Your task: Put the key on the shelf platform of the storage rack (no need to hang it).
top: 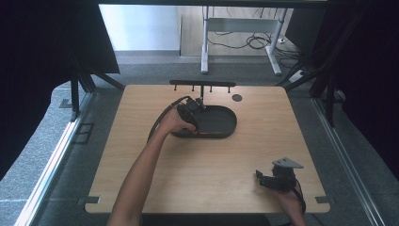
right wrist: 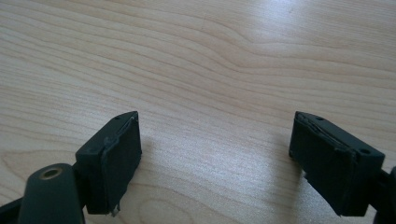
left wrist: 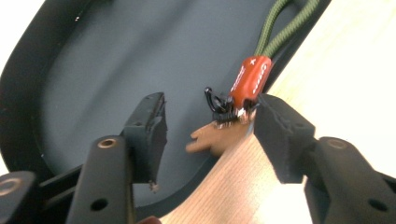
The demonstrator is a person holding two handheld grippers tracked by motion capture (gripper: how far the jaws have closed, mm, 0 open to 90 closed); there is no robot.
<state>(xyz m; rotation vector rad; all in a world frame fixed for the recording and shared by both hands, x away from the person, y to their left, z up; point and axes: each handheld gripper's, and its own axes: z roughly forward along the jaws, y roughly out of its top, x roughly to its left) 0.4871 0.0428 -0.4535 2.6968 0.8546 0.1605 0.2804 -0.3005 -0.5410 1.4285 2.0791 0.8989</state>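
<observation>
Left tongs (left wrist: 205, 126) gape over the dark tray (top: 223, 123) at bench (top: 263, 141) twelve o'clock — straddling an orange-clasped green cord (left wrist: 252, 81) on the tray's rim, apparently lined up to pinch it. Clasp lettering illegible. Right tongs (right wrist: 215, 154) — spread, empty — idle at five o'clock.

Light wooden table (top: 244, 165) on grey carpet floor (top: 42, 136), dark curtains (top: 37, 56) at both sides, white-legged desk frame (top: 240, 28) beyond with loose cables (top: 256, 41), bright daylight.

Open claw (left wrist: 208, 135) over dark tray (left wrist: 93, 60), orange-capped green cord (left wrist: 252, 80) at its rim
</observation>
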